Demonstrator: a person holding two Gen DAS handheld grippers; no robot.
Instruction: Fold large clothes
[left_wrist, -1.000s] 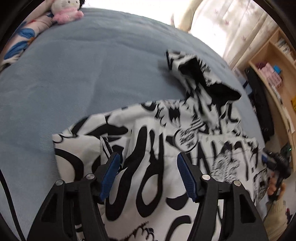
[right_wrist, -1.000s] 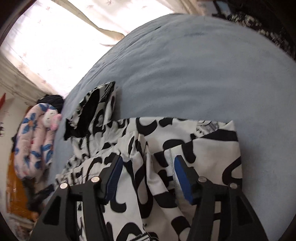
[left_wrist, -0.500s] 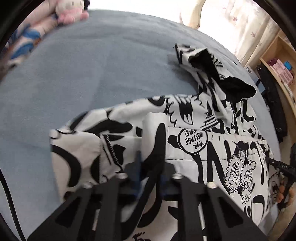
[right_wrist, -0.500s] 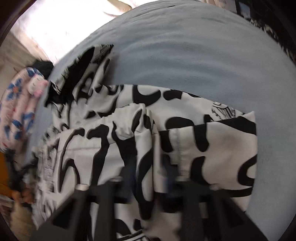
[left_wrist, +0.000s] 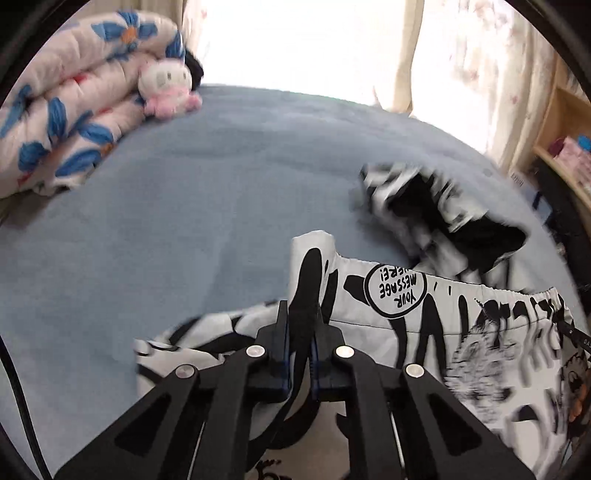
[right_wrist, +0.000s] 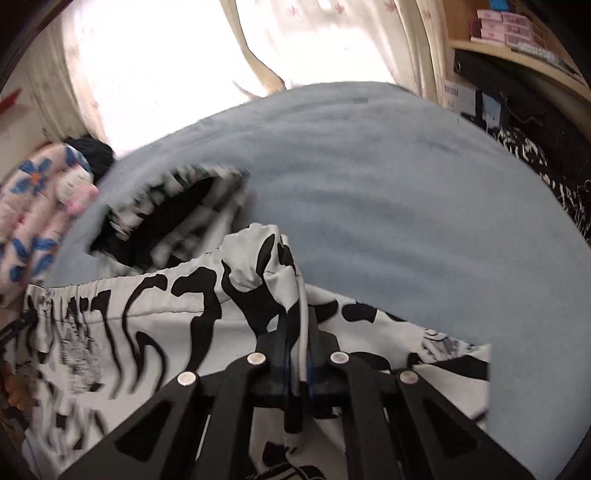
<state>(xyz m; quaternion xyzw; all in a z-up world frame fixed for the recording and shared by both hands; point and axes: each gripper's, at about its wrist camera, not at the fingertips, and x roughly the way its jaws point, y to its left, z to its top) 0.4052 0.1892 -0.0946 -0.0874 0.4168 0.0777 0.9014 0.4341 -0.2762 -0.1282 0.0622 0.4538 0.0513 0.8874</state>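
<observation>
A: What was the biggest thing there?

B: The blue bed (left_wrist: 155, 229). It spread out far in front of both sets of jaws. Most of it was bare, so there was lots of open room ahead, and more off to the side of each gripper.

A: And the next biggest?

B: The black and white garment (left_wrist: 436, 332). It lay on the bed, right under and in front of the jaws. Its hood (left_wrist: 443, 206) sat further out, past the jaws, and looked blurry.

A: What were the grippers doing?

B: The left gripper (left_wrist: 300, 350) had just been closing, and its jaws were clenched on a raised fold of the garment. The fold stuck up between the jaws. The right gripper (right_wrist: 297, 354) had just been closing too, and it pinched another raised fold the same way.

A: Could you read any words?

B: Yes. A round black ring was printed on the cloth, just past the left jaws and a bit to the right. It said "YOUR MESSAGE HERE!" and it was upside down in the left view. The other black marks were too blurry to read.

A: Where were the edges?

B: A gathered edge of the garment ran sideways, ahead of both jaws. In the right view the cloth ended in a straight side edge to the right of the jaws.

A: Anything smaller?

B: A flowered quilt (left_wrist: 66, 110) lay far off, with a little pink and white plush toy (left_wrist: 166, 88) against it. A wooden shelf (right_wrist: 517, 48) stood beyond the bed, holding pink boxes I could not read.
</observation>
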